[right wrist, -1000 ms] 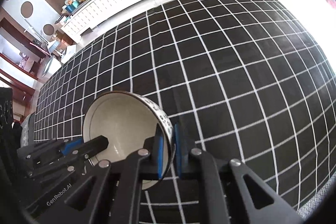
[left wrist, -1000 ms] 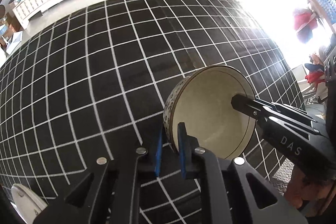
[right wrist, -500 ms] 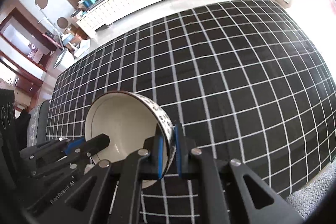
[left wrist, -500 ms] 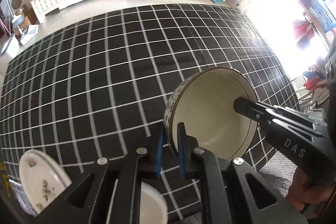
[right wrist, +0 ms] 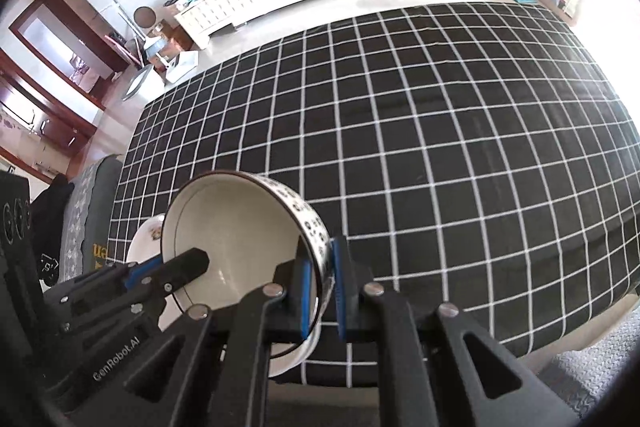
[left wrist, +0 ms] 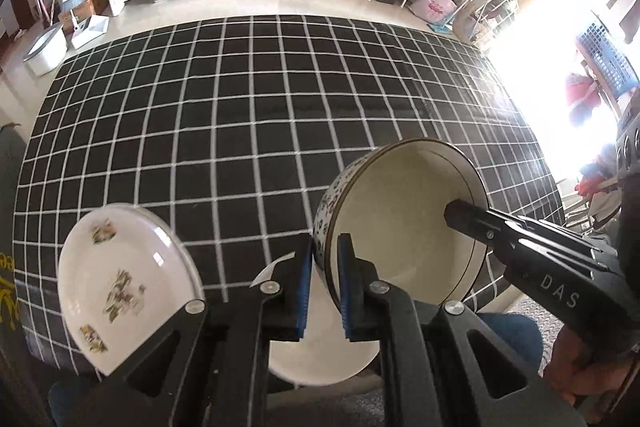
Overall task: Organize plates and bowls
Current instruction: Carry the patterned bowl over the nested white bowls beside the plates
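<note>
While both of my tools pinch opposite sides of the patterned bowl's [left wrist: 404, 223] rim, the left tool [left wrist: 323, 285] at one wall and the right tool [right wrist: 319, 291] at the other, I judge the task only partly done, since the bowl hangs tilted above the near edge of the checked worktop [left wrist: 256, 115] rather than resting anywhere. Below it lie a plain white plate [left wrist: 320, 359] and, just to its left, a flowered plate [left wrist: 120, 287]; setting the bowl down and grouping those two plates looks like what remains
</note>
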Demonstrator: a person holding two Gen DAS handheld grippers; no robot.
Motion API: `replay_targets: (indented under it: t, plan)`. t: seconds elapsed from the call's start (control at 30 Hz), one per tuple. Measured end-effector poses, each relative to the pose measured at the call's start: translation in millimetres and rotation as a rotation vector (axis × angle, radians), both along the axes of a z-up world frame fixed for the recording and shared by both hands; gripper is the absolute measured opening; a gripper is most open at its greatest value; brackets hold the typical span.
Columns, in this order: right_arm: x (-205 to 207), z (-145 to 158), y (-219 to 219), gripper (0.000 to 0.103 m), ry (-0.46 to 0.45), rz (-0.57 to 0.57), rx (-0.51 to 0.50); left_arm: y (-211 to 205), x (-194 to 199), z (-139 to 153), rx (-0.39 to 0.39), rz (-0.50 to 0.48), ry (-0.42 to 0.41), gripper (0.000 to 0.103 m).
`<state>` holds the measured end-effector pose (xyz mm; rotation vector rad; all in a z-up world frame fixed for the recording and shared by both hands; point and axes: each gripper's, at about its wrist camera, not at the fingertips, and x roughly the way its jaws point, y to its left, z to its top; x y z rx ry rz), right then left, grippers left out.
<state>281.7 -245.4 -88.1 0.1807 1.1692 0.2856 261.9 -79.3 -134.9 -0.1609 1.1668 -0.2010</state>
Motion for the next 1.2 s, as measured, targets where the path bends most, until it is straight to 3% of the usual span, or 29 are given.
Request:
replay_targets:
  t: [0.2,0.57,0.93,1.2]
  plan:
    - [-10,-8,21,0.014,0.022,0.027,-0.015,28,-20,-8,-0.007,0.026,0.015,0.01]
    - [-24,-33,34,0.014,0.1,0.017,-0.018,34,-46,-29,0.012,0.018,0.064,0.01]
    - [-26,-50,37,0.014,0.151,0.024,-0.017,39,-51,-53,0.022,0.022,0.105,0.01]
    - [-21,-52,39,0.014,0.176,0.039,-0.027,37,-47,-52,0.042,0.01,0.094,0.01]
